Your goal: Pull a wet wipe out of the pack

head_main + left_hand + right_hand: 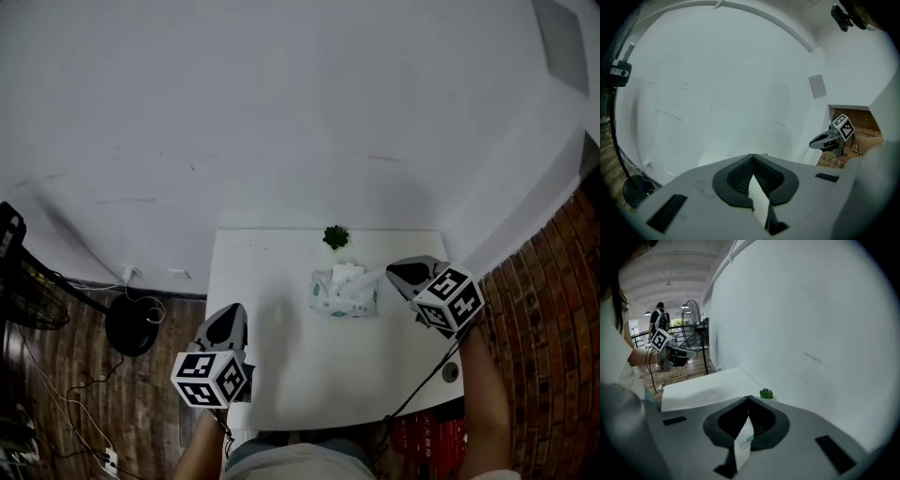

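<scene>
The wet wipe pack (342, 298), white with green print, lies on the white table (281, 375) right of centre. A white wet wipe (370, 277) rises from its top and stretches right to my right gripper (390, 272), whose jaws are shut on its end. In the right gripper view the tips (749, 398) meet, and a white strip with a green mark shows in the gap behind them. My left gripper (234, 309) hovers at the table's left edge, apart from the pack; it is shut (752, 155) with nothing in it.
A small green plant (336, 236) (766, 393) stands at the table's far edge by the white wall. A floor fan's base (131, 325) and cables lie on the wooden floor to the left. A brick wall (553, 309) runs along the right. A person (660, 317) stands far off.
</scene>
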`<action>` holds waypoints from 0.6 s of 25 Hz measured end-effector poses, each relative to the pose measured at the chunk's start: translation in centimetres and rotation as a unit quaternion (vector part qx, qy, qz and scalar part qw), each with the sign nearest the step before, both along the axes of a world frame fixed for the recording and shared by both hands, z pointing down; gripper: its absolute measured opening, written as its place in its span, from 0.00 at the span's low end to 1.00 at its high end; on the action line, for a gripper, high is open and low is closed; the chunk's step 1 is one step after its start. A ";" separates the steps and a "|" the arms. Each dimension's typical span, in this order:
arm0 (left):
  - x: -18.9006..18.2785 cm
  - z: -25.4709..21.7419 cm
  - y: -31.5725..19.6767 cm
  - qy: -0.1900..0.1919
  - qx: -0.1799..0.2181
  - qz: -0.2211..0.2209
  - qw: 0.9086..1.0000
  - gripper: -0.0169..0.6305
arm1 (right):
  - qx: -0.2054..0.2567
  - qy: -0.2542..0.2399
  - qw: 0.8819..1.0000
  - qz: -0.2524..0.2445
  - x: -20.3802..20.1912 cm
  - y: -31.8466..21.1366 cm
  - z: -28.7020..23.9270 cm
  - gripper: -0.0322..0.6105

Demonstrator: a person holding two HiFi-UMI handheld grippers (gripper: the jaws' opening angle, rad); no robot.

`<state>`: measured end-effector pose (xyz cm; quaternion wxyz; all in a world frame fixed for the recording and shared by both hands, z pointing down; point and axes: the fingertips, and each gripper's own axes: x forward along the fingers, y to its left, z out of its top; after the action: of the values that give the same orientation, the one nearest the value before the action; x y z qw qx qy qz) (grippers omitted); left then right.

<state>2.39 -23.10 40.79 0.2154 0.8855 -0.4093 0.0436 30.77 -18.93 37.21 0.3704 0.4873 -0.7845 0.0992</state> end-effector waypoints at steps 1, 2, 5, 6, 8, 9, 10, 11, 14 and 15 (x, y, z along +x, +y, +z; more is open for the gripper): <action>0.3 -0.5 -0.2 0.001 0.006 0.006 1.000 0.03 | 0.009 -0.005 1.000 0.007 0.0 0.2 -0.7 0.05; 0.6 -1.0 -0.5 0.002 0.012 0.013 1.000 0.03 | 0.019 -0.011 1.000 0.014 0.1 0.4 -1.5 0.05; 1.5 -2.5 -1.0 0.005 0.030 0.029 0.999 0.03 | 0.048 -0.027 0.998 0.033 0.1 1.1 -4.1 0.05; 1.8 -3.0 -1.2 0.006 0.036 0.034 0.999 0.03 | 0.058 -0.030 0.997 0.039 0.1 1.3 -4.9 0.05; 2.5 -4.0 -1.5 0.008 0.049 0.044 0.998 0.03 | 0.077 -0.034 0.995 0.050 0.2 1.9 -6.6 0.05; 2.8 -4.6 -1.8 0.009 0.055 0.049 0.997 0.03 | 0.087 -0.036 0.994 0.056 0.2 2.2 -7.4 0.05; 3.1 -5.2 -2.0 0.010 0.061 0.054 0.997 0.03 | 0.096 -0.038 0.993 0.062 0.3 2.6 -8.2 0.05; 3.4 -5.8 -2.2 0.011 0.068 0.058 0.996 0.03 | 0.105 -0.038 0.991 0.068 0.4 3.0 -8.9 0.05; 4.4 -7.6 -2.8 0.014 0.089 0.071 0.993 0.03 | 0.133 -0.038 0.986 0.090 0.8 4.4 -11.0 0.05; 4.8 -8.2 -2.9 0.015 0.096 0.076 0.992 0.03 | 0.143 -0.038 0.984 0.099 1.0 4.9 -11.8 0.05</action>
<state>7.22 -26.03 32.61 0.1319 0.9310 -0.3403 0.0072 31.78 -14.04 25.42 0.2551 0.6066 -0.7519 0.0404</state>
